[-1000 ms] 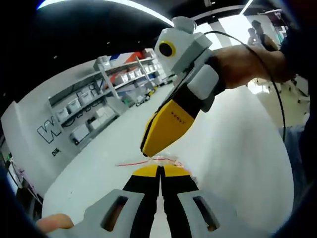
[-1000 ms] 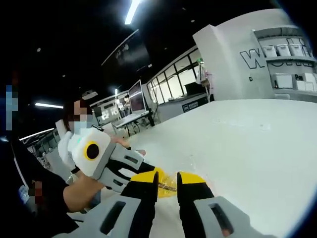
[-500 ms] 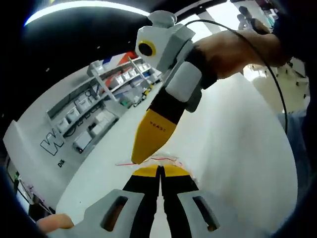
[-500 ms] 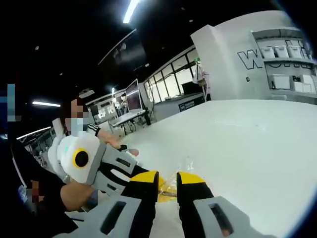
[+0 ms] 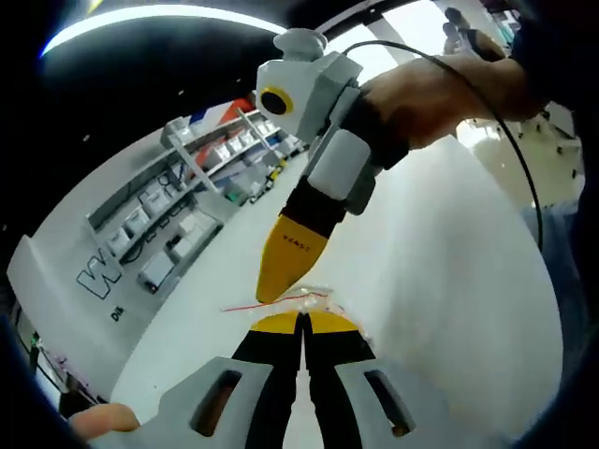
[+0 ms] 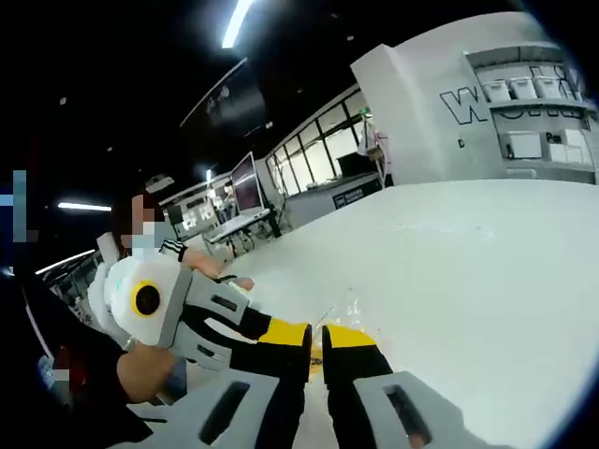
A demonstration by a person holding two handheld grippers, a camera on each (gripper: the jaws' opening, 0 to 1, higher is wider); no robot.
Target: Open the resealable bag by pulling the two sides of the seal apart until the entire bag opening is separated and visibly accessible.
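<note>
While my left gripper (image 5: 301, 323) clamps the bag (image 5: 314, 299), my right gripper (image 6: 316, 344) pinches its edge at 12 o'clock.

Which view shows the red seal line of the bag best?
The left gripper view: the seal runs as a red line just beyond the shut jaws. The right gripper view gives a clear bit of bag, no red line.

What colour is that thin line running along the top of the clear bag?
Red. The seal line on the bag shows best in the left gripper view.
</note>
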